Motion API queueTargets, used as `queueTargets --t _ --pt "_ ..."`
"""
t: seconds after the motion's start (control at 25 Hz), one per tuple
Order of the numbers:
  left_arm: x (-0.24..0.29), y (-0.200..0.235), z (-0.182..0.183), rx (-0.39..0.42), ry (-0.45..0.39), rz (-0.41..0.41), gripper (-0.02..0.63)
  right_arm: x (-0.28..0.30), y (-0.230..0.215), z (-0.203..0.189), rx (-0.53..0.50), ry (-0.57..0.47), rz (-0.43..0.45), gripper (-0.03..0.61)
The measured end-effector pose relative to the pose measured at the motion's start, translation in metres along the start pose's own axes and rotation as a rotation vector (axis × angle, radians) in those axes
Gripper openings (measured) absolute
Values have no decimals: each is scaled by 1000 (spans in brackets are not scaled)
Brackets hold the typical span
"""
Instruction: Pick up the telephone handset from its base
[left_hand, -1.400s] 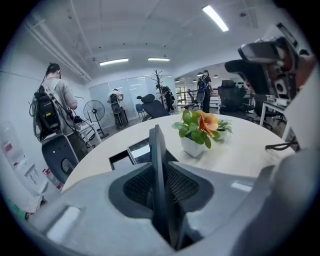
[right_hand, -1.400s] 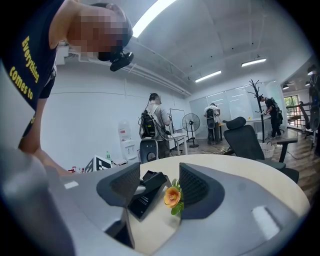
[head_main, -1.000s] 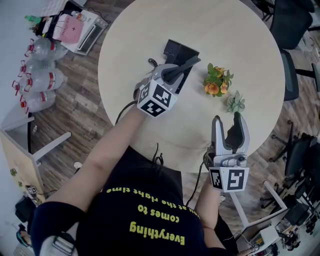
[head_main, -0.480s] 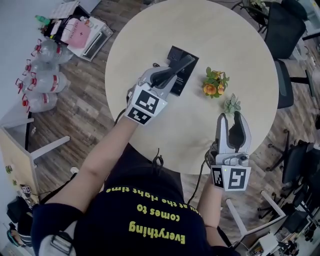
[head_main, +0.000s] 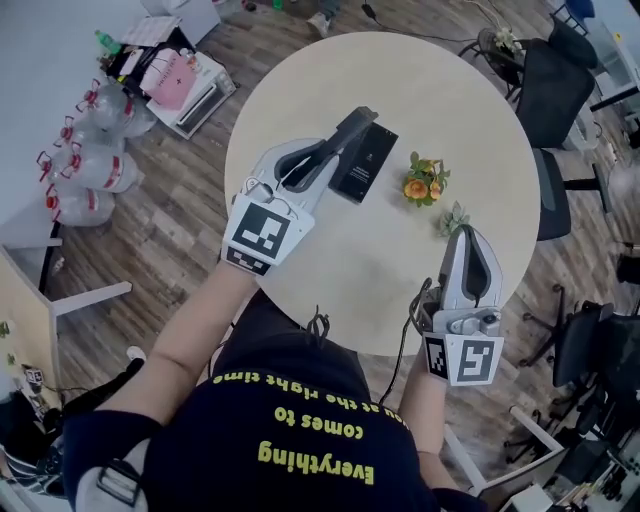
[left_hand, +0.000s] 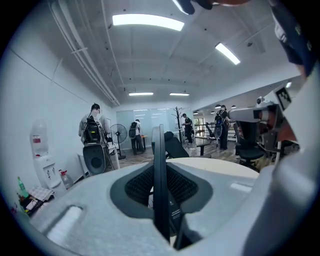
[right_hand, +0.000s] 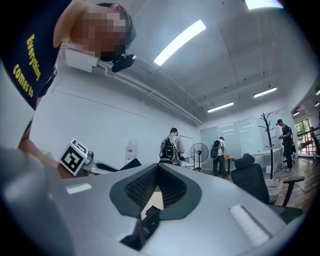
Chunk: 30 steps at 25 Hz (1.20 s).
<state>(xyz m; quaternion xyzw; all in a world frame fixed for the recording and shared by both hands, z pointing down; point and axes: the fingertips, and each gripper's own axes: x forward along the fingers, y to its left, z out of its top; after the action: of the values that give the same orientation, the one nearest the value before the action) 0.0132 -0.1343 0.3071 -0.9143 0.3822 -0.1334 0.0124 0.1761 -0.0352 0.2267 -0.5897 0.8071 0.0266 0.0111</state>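
The black telephone handset (head_main: 355, 125) hangs in the air above the round table (head_main: 330, 250), tilted up to the right. My left gripper (head_main: 322, 155) is shut on it. In the left gripper view the handset (left_hand: 159, 185) stands edge-on, clamped between the pads. The flat black base (head_main: 366, 163) lies on the table just right of the handset, apart from it. My right gripper (head_main: 466, 235) hovers over the table's right edge, shut with nothing in it; its view shows the jaws (right_hand: 156, 167) closed together.
Orange flowers (head_main: 422, 180) and a small green succulent (head_main: 450, 218) stand right of the base. Office chairs (head_main: 555, 90) crowd the table's right side. Water bottles (head_main: 95, 160) lie on the floor at left. People stand far across the room (left_hand: 92, 132).
My left gripper has risen with the handset, lifting it clear of the base. The right gripper's jaws have gone from wide open to shut, and it has risen too.
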Motion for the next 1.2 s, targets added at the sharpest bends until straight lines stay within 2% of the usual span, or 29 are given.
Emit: queueTargets --t 0.2,0.48,0.68,0.8,0.96,1.2 --pt "-37 1 43 4 -123 28 80 -4 14 26 -44 -45 21 11" --pt "-76 -2 72 -3 -207 52 80 -21 29 57 -82 -96 24 11" --pt "-88 -2 75 22 -211 52 80 -30 32 69 -92 -122 -6 11" --pt "-94 0 75 4 -225 53 80 -34 32 73 -103 -130 -19 11" --pt "-95 5 76 -26 -236 41 80 -35 41 78 -189 -122 -14 11" --pt "-97 10 85 -35 -270 43 80 -32 43 77 -155 -124 -20 11"
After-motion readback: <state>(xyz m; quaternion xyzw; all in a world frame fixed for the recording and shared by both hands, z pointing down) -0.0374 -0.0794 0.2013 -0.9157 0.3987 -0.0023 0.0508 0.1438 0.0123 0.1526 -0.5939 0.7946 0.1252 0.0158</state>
